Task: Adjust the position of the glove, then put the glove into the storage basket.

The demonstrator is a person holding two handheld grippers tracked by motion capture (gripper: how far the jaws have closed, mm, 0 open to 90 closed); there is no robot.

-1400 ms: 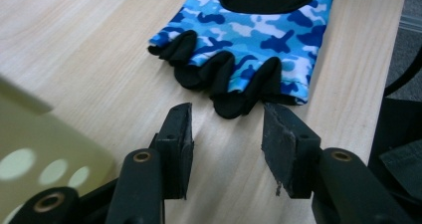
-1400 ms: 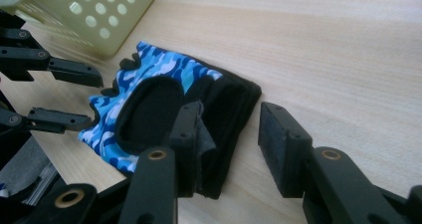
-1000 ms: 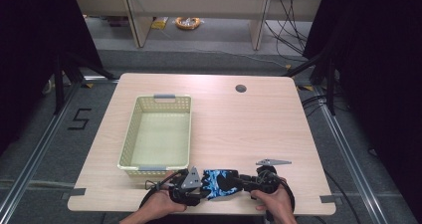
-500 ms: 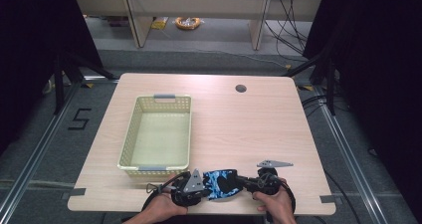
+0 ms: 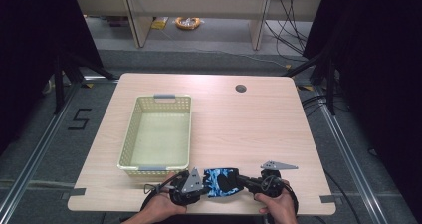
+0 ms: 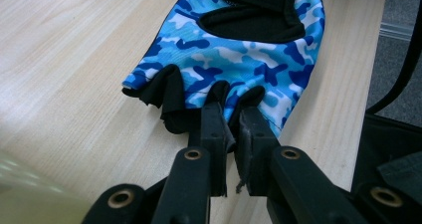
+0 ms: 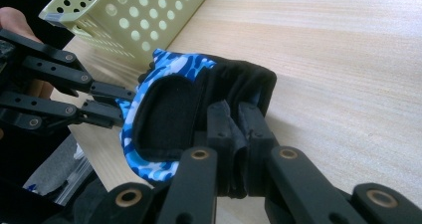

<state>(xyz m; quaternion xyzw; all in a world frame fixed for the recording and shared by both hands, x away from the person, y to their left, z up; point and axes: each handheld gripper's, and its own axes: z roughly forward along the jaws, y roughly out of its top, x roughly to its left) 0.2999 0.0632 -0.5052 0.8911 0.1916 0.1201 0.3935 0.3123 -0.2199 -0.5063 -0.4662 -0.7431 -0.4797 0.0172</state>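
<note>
A pale wooden table (image 5: 259, 129) with rounded corners and a dark cable hole (image 5: 241, 88) near its far edge stands on grey flooring between black curtains, with light-coloured shelving legs and a coil of orange cable beyond it. On the table's left half, reaching toward the near edge, sits an empty cream perforated basket (image 5: 130, 134), its long side running front to back. At the near edge, just right of the basket's near right corner, lies a blue camouflage fingerless glove (image 5: 221, 180) with black palm patches, stretched between 2 hand-held tools. The left gripper (image 6: 230, 129) has just been closing and now pinches the black finger openings; the right gripper (image 7: 237, 129), likewise just closed, is clamped on the black cuff at the opposite end. The glove appears set to be lifted and carried to the basket. Doing that well likely means raising both ends together, keeping the fabric lightly taut so neither thin hem slips free, and clearing the basket's rim before lowering.
</note>
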